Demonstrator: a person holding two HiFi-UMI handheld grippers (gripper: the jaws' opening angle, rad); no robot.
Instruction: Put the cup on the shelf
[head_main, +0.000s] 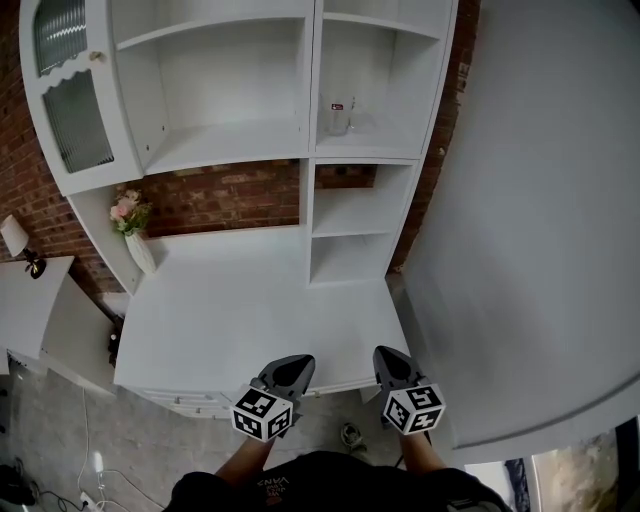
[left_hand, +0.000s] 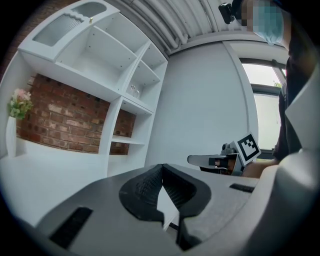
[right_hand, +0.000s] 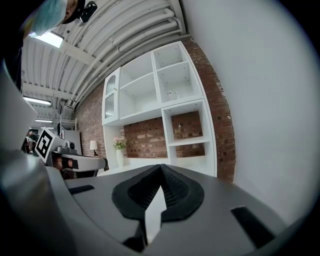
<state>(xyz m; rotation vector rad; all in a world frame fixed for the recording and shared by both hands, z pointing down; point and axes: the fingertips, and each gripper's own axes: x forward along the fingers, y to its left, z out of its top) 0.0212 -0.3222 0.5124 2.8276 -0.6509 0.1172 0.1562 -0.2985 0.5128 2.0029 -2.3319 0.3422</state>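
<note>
A white counter (head_main: 250, 320) runs along a brick wall (head_main: 230, 195), with a flower vase (head_main: 140, 252) at ten o'clock. The clear cup (head_main: 338, 117) stands on the shelf (head_main: 365, 150) in the upper right compartment, at twelve o'clock. The left hand-held gripper (head_main: 288, 372) and right hand-held gripper (head_main: 392, 364) sit side by side at six o'clock by the counter's front edge, both clenched on nothing and aimed at the shelving.

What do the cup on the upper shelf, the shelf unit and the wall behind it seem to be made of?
The cup looks like clear glass: the white shelf shows through it, and it carries bright glints. The shelf unit seems to be painted wood or board with a smooth matt white finish; which of the two cannot be told. The wall is rough red-brown brick with pale mortar lines.
</note>
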